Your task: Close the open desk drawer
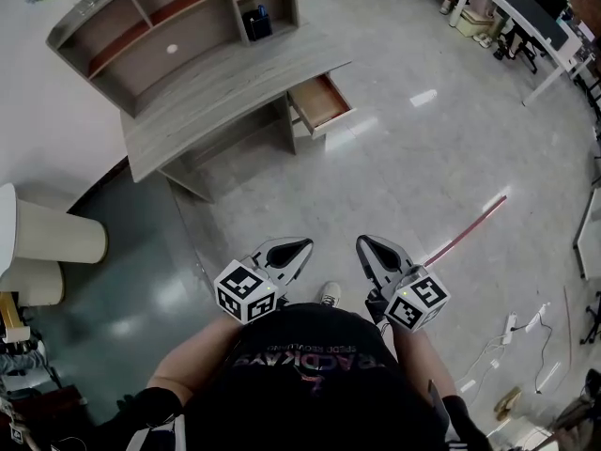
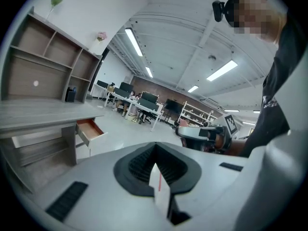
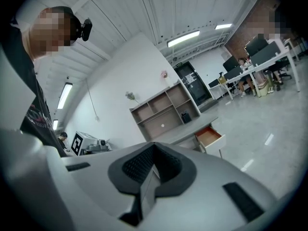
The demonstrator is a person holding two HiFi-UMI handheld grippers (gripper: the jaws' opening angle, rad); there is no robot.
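Note:
A grey desk (image 1: 216, 92) with a shelf hutch stands far ahead at the upper left. Its drawer (image 1: 319, 101) is pulled out at the right end, showing a reddish-brown inside. My left gripper (image 1: 300, 245) and right gripper (image 1: 362, 242) are held side by side close to my body, both shut and holding nothing, several steps from the desk. In the left gripper view the shut gripper (image 2: 155, 148) points past the drawer (image 2: 89, 131) at left. The right gripper view shows its shut gripper (image 3: 154, 147) with the drawer (image 3: 210, 136) to the right.
Glossy grey floor lies between me and the desk. A red strip (image 1: 465, 236) lies on the floor at right, with cables (image 1: 512, 327) beyond it. Cream cylinders (image 1: 56, 233) stand at left. White office tables (image 1: 526, 7) with seated people are at the top right.

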